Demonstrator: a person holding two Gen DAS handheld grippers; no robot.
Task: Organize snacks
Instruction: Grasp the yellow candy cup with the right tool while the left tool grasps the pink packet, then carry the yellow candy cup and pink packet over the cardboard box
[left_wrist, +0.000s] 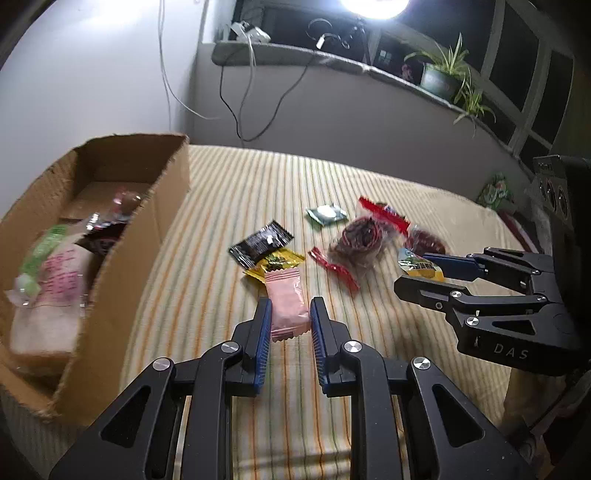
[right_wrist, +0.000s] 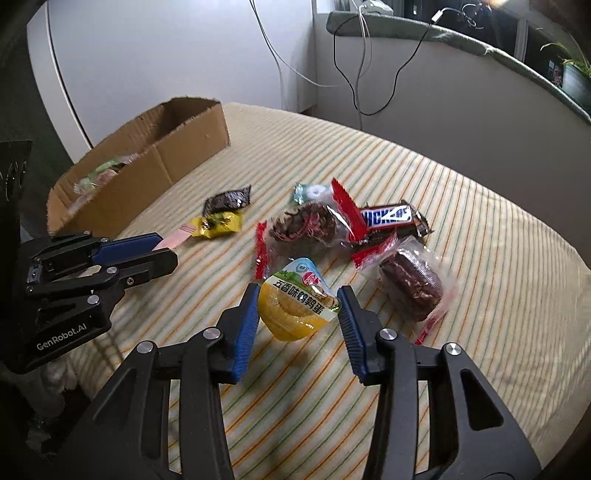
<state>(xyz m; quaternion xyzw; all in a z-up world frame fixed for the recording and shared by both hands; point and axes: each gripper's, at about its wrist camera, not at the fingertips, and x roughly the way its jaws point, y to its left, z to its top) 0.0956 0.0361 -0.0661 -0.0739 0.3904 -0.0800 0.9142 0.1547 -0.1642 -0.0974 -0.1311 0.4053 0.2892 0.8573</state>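
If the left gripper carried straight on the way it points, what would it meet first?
Holding the pink wrapped snack, the left gripper would probably meet the yellow snack packet first, though depth is unclear.

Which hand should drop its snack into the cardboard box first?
Left, probably. The left gripper, clamped on the pink packet, sits right beside the cardboard box. The right gripper, holding the yellow egg pack, is farther away, beyond the left gripper.
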